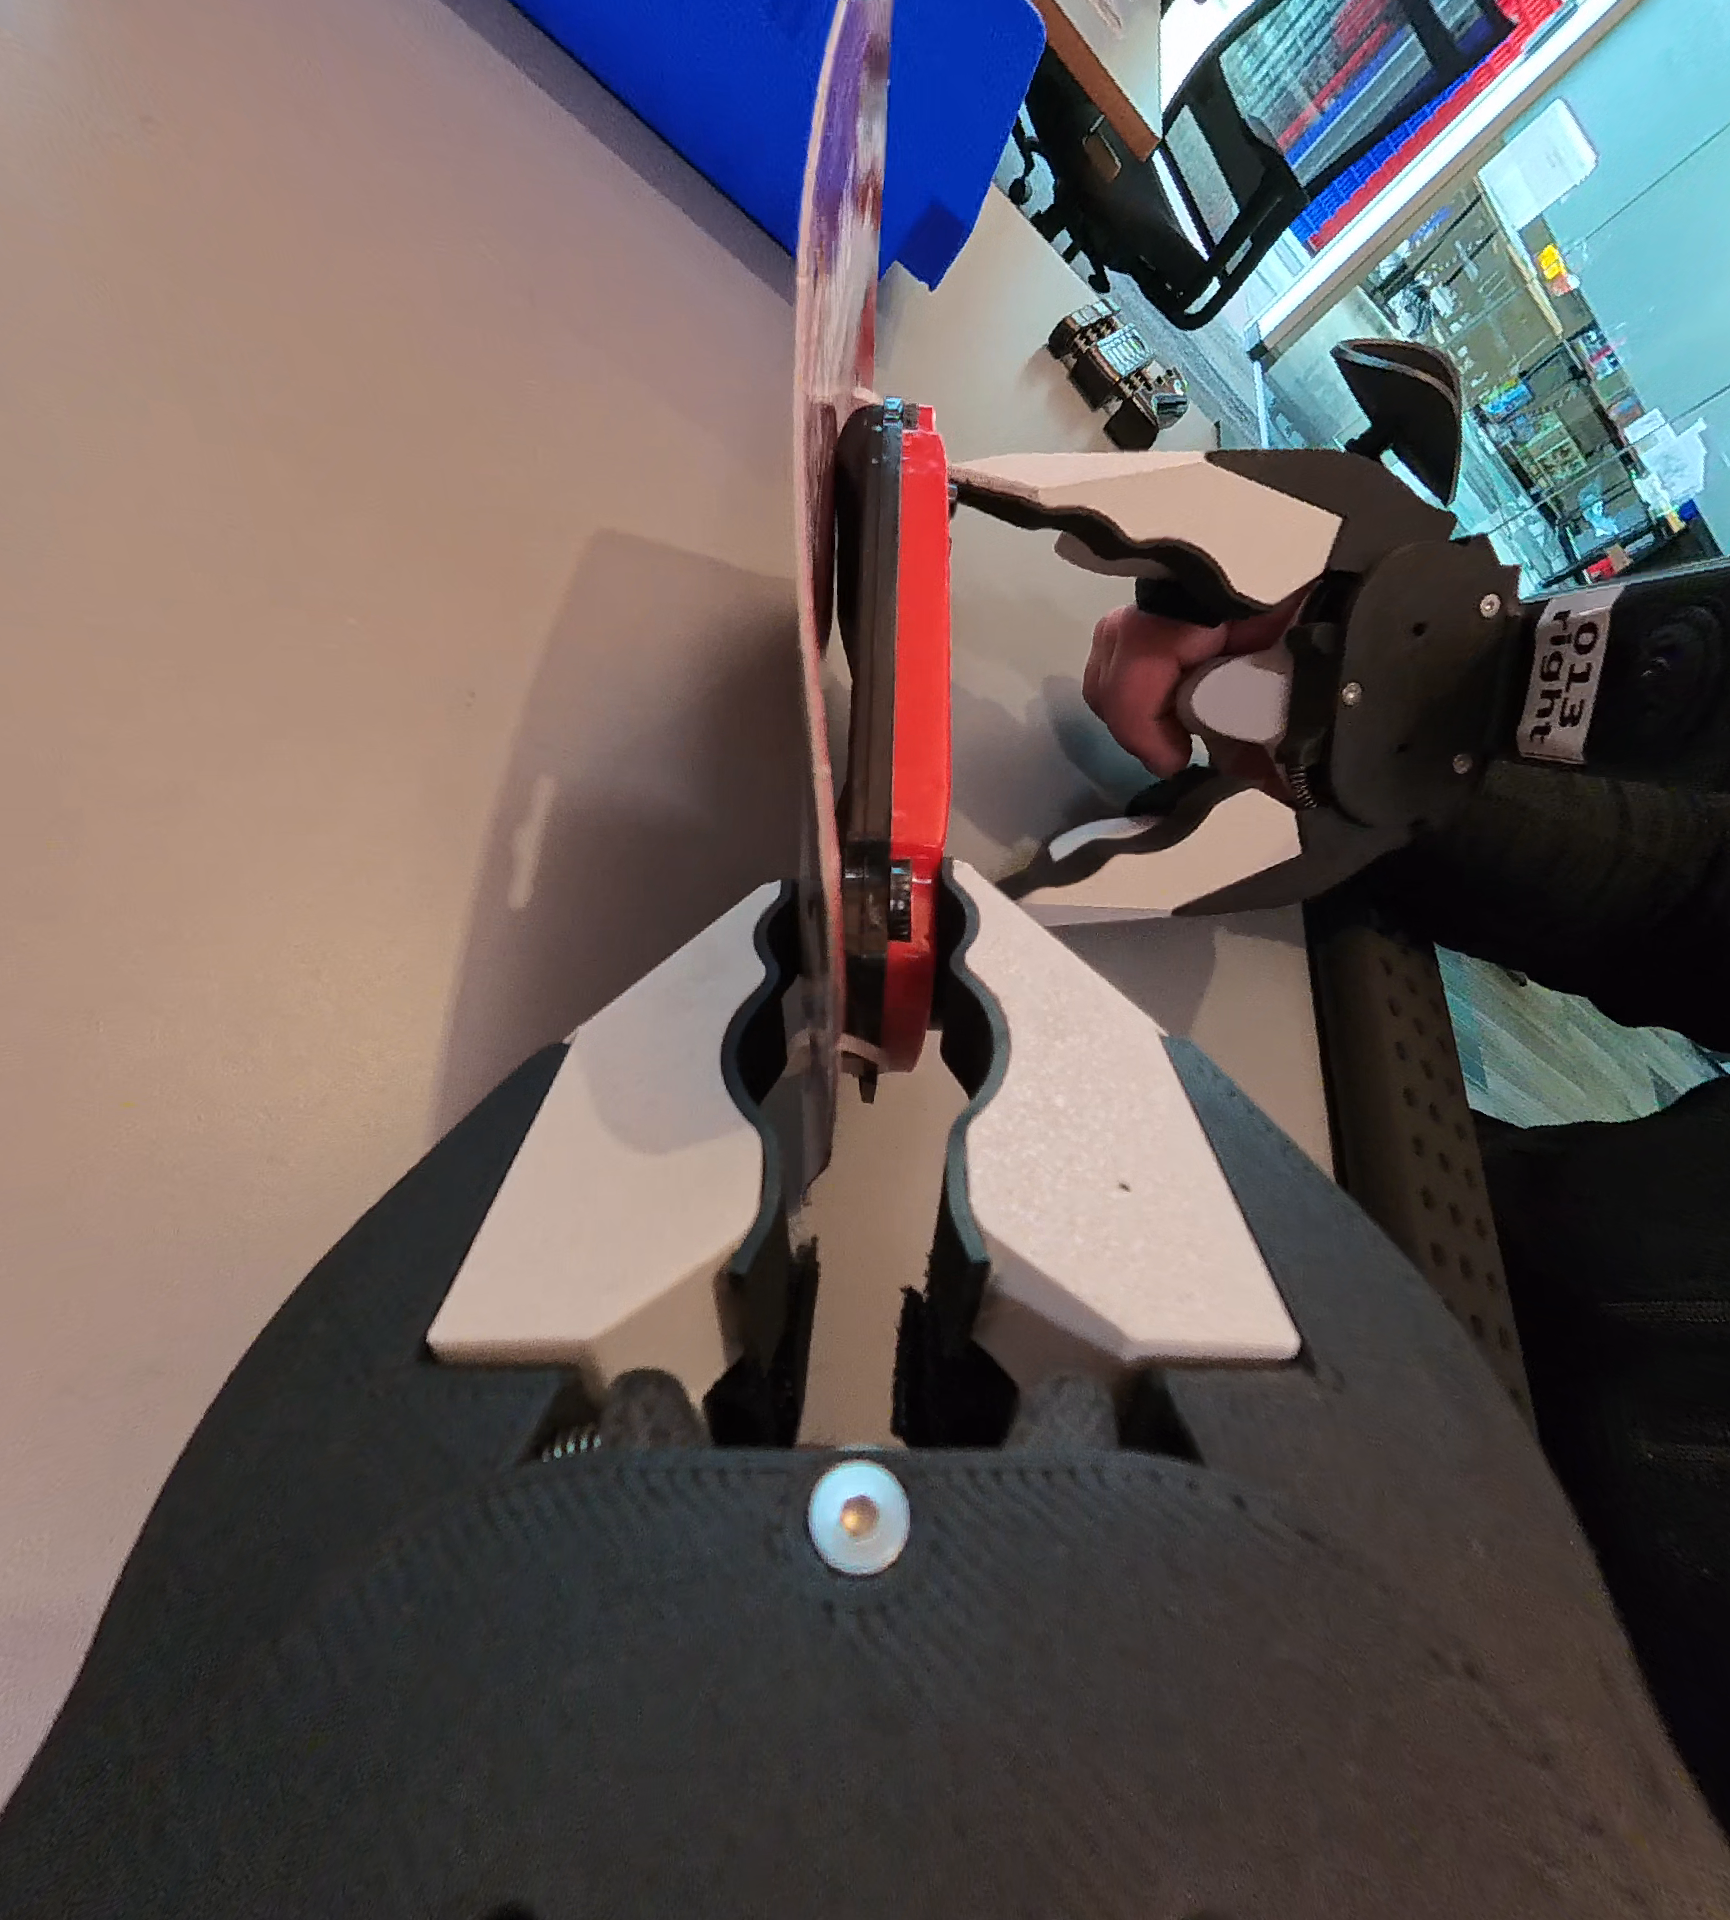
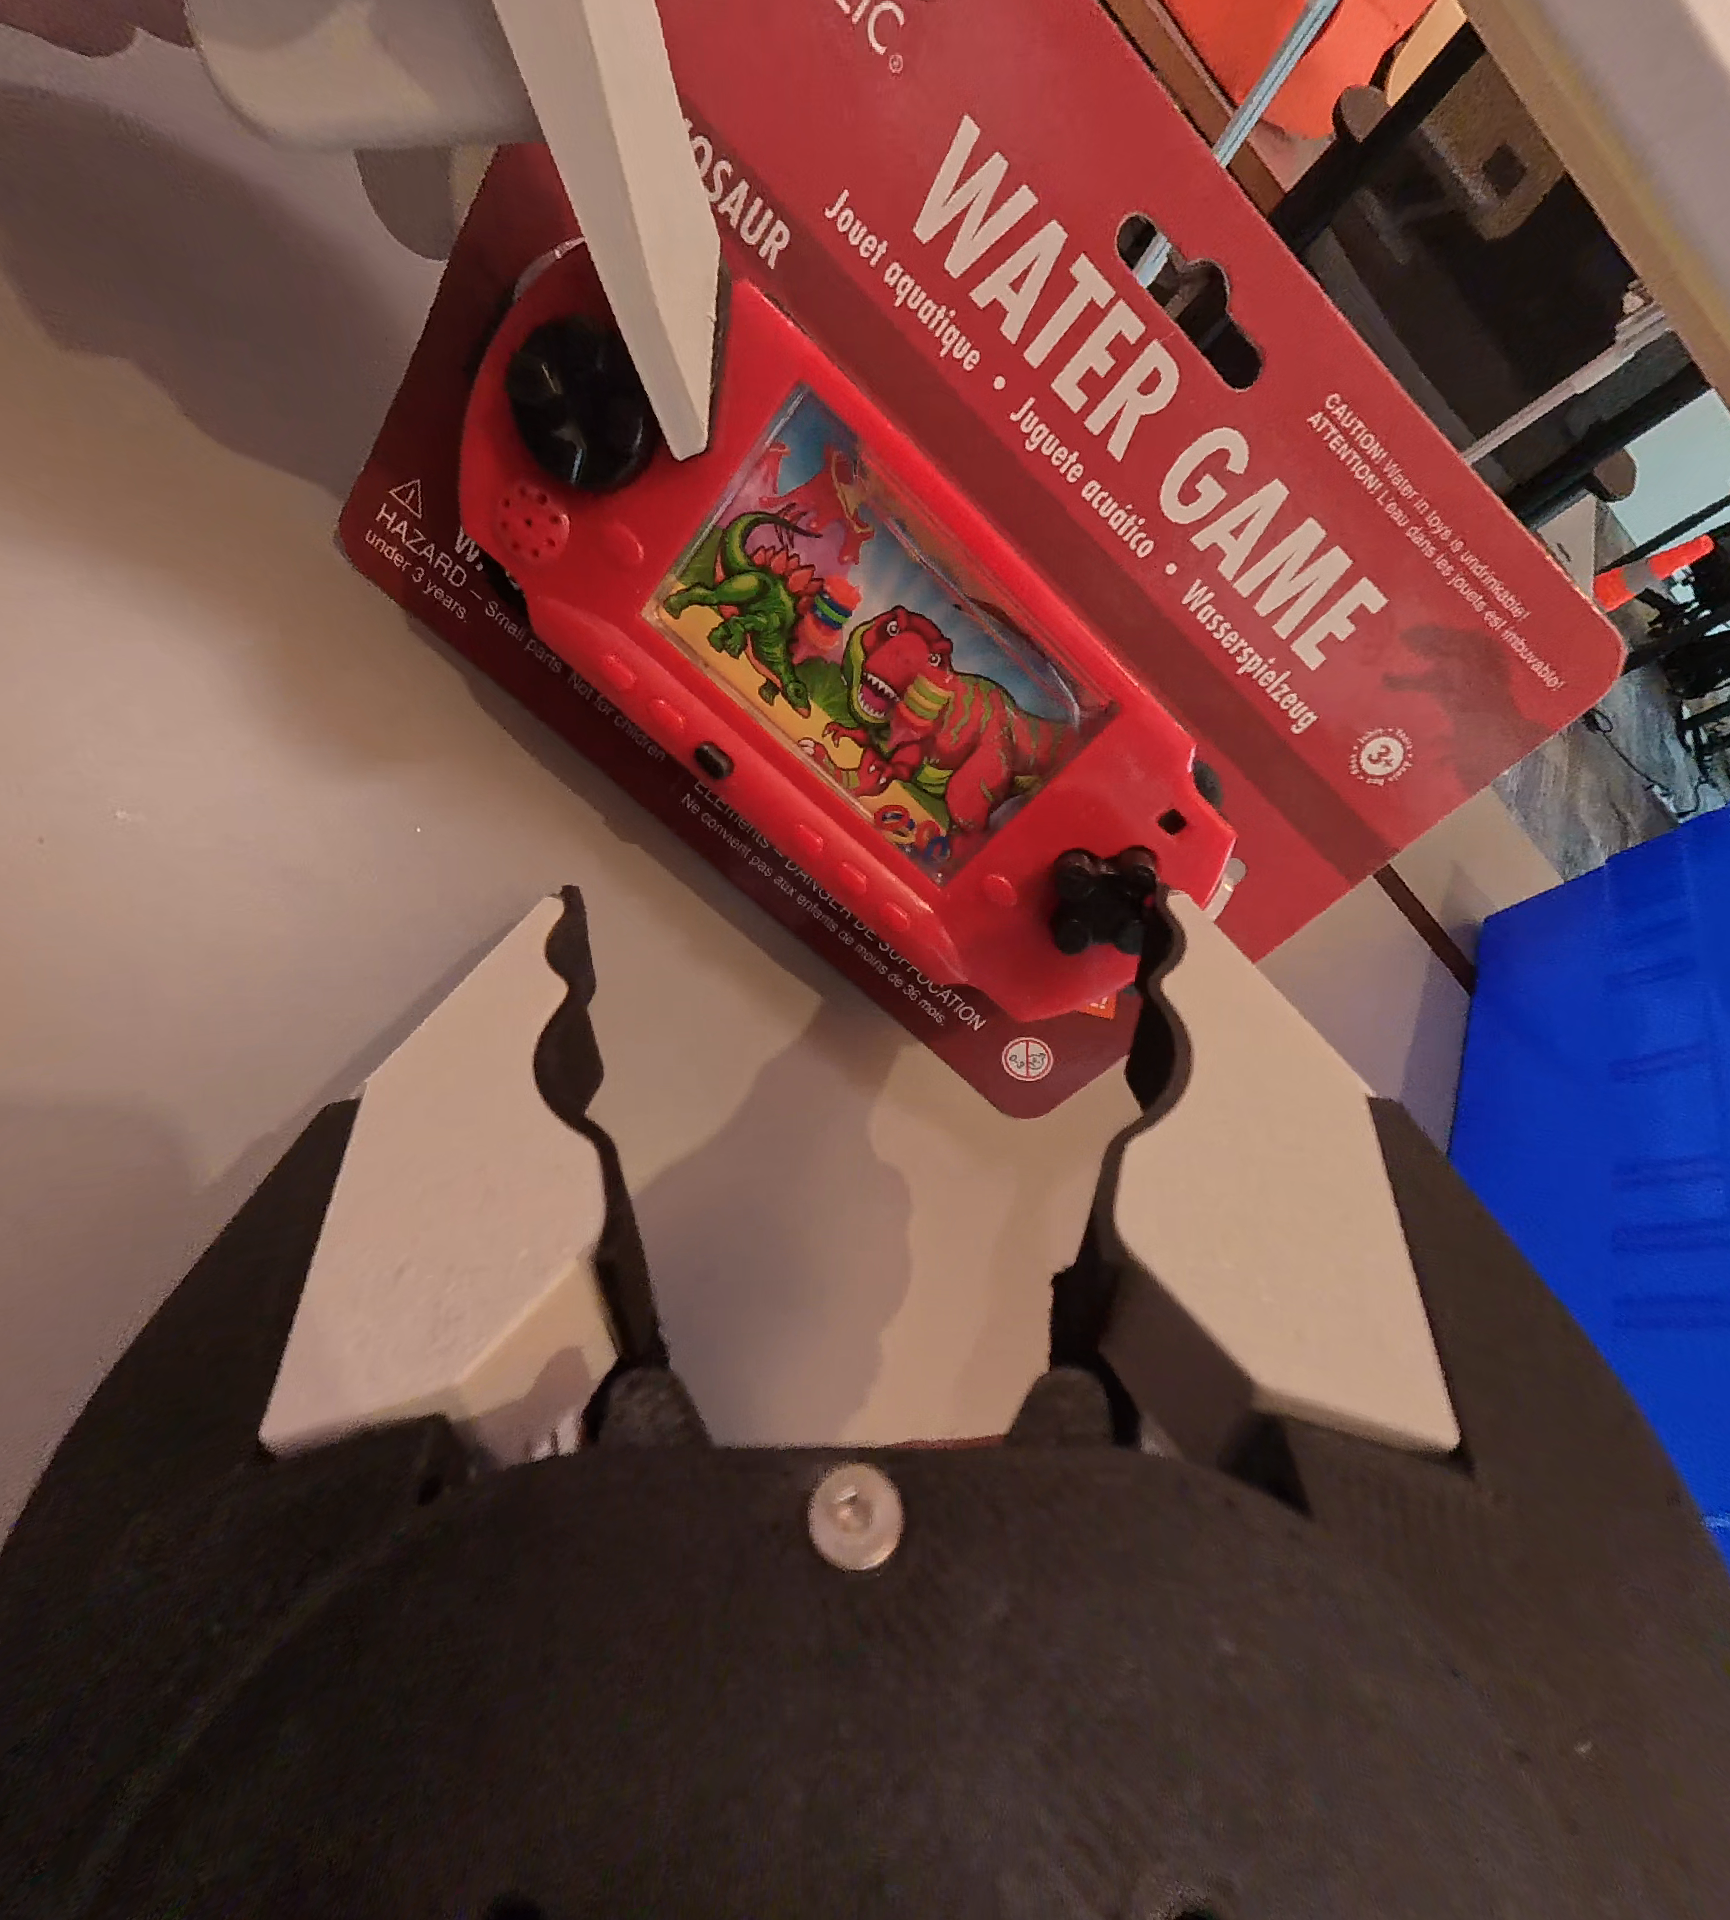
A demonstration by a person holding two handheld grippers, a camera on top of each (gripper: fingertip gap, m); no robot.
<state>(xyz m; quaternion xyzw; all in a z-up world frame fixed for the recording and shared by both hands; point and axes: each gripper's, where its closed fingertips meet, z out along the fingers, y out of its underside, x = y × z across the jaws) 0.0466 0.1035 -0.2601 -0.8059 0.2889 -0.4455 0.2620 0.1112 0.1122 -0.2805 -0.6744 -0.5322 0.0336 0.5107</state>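
Above the pale table (image 1: 217, 623), the carded red toy game (image 2: 840, 665) is held on edge, its long axis running from ten to four o'clock ahead of the right gripper (image 2: 866, 935). That gripper gapes wide, one tip touching the toy's black knob (image 2: 1100, 899). The left gripper (image 1: 866, 925) is nearer, clamped onto toy and card (image 1: 840, 312).
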